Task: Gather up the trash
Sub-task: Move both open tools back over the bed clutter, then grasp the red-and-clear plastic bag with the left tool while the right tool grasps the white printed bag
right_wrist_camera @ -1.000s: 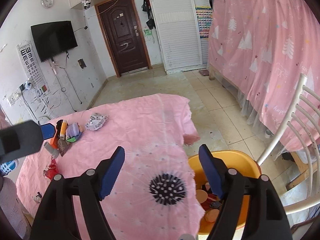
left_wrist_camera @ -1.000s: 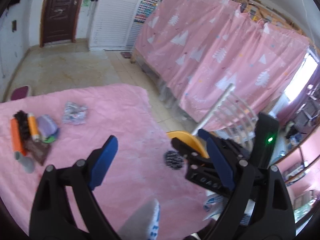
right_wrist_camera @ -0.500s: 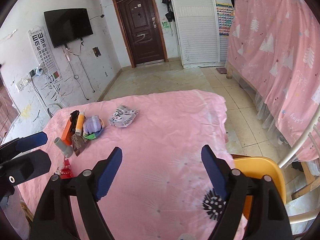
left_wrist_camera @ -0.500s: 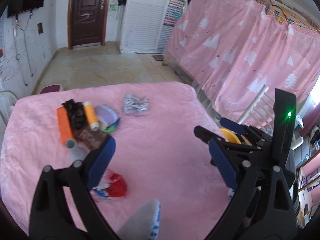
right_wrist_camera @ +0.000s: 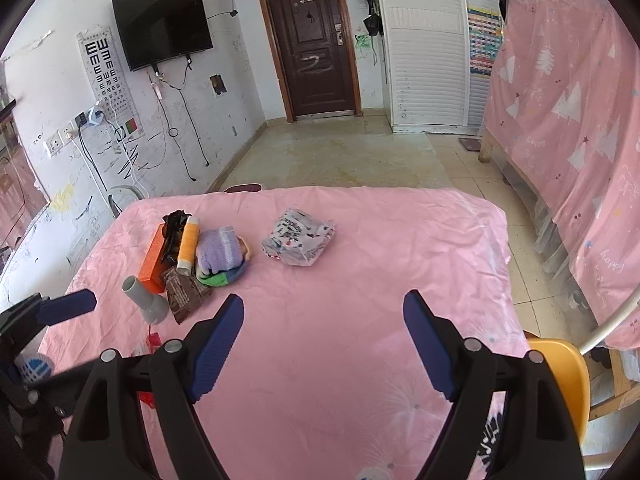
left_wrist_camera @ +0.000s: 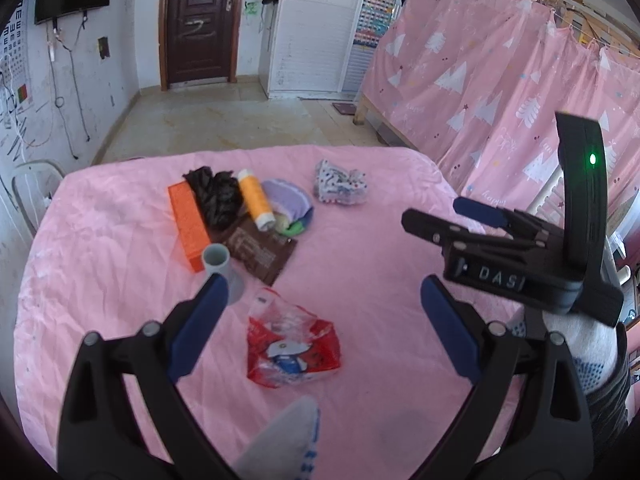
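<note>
A crumpled red snack wrapper (left_wrist_camera: 292, 350) lies on the pink tablecloth (left_wrist_camera: 360, 264) just ahead of my open, empty left gripper (left_wrist_camera: 320, 320). A white patterned wrapper (left_wrist_camera: 340, 186) lies farther back; it also shows in the right wrist view (right_wrist_camera: 298, 240). A brown packet (left_wrist_camera: 260, 252) lies under a pile of items. My right gripper (right_wrist_camera: 324, 344) is open and empty above the cloth, and shows in the left wrist view (left_wrist_camera: 460, 216) at the right. An orange bin (right_wrist_camera: 564, 380) stands at the table's right edge.
The pile holds an orange box (left_wrist_camera: 188, 224), black bag (left_wrist_camera: 216, 200), orange tube (left_wrist_camera: 256, 200), purple cloth (left_wrist_camera: 288, 200) and grey funnel (left_wrist_camera: 222, 272). A white chair (right_wrist_camera: 612, 320) and pink curtain (right_wrist_camera: 568, 120) stand to the right. A black print (right_wrist_camera: 492, 440) marks the cloth.
Both grippers have swung left, away from the orange bin toward the pile. The red wrapper now lies centred ahead of the left gripper. Both stay open.
</note>
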